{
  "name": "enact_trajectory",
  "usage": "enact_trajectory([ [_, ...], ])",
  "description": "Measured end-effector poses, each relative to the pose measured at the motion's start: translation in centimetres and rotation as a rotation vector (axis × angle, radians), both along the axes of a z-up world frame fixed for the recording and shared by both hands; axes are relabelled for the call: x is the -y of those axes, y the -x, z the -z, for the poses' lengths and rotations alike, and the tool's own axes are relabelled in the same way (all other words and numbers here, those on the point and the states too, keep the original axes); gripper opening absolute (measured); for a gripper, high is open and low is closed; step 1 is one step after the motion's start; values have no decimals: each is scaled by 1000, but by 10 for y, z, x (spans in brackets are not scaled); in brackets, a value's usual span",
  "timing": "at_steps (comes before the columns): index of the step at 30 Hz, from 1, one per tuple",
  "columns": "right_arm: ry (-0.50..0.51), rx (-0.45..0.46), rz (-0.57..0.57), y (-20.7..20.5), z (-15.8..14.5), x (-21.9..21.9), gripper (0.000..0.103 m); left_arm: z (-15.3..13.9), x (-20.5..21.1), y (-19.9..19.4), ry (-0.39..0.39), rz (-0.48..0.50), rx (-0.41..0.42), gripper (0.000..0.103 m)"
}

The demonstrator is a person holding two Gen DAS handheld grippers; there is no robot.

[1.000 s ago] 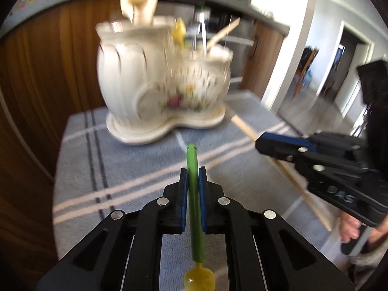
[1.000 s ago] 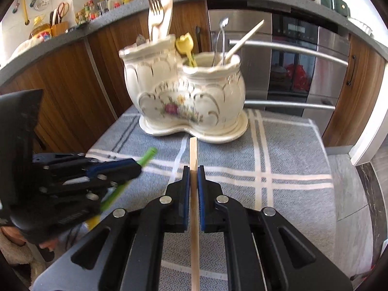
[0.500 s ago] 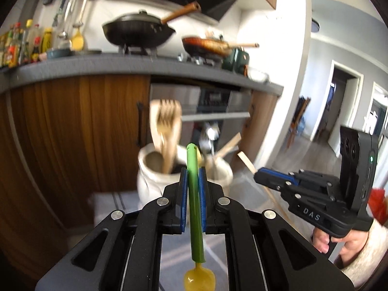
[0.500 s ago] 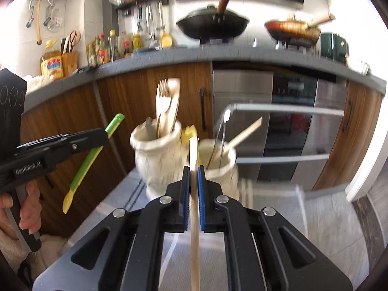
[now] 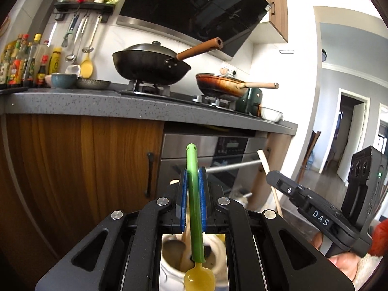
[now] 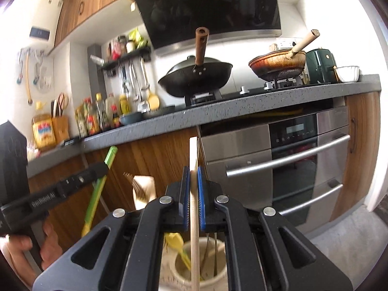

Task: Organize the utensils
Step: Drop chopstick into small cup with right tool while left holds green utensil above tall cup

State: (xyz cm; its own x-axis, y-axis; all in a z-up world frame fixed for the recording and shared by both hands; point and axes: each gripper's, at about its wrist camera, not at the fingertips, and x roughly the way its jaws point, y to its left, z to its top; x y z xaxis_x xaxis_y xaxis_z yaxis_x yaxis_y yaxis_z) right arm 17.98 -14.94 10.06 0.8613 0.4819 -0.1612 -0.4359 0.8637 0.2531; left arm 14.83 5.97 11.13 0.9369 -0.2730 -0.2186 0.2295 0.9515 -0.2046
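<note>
Judging from how both utensils hang above the ceramic holder, the main risk is a missed pocket: each one is pinched near the middle of its length, so the lower end could swing and catch on the rim or on pieces already standing inside. The green-handled spoon is clamped between the pads of the left gripper, its yellow bowl low over a blurred opening of the holder. The wooden chopstick is squeezed by the right gripper, its lower end reaching down into or in front of the pot's mouth; which cannot be told. The thin stick could slip or twist in the pads if it is knocked, and the two tools, held near each other, could collide.

Counted: two grippers, each closed on one utensil; one green spoon held; one chopstick held. In the holder a yellow-ended utensil, a wooden fork and a few thin metal stems are seen, their number unclear
</note>
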Motion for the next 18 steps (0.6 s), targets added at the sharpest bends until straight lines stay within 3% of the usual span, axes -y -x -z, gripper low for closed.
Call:
enact_trajectory([
  [11,-76,60,37,-37,17,-7,6,10,6,-14,-30,10,90,9],
  [18,-95,181,81,-29,14,-12,6,17,2,-1,-43,-15,166,9],
])
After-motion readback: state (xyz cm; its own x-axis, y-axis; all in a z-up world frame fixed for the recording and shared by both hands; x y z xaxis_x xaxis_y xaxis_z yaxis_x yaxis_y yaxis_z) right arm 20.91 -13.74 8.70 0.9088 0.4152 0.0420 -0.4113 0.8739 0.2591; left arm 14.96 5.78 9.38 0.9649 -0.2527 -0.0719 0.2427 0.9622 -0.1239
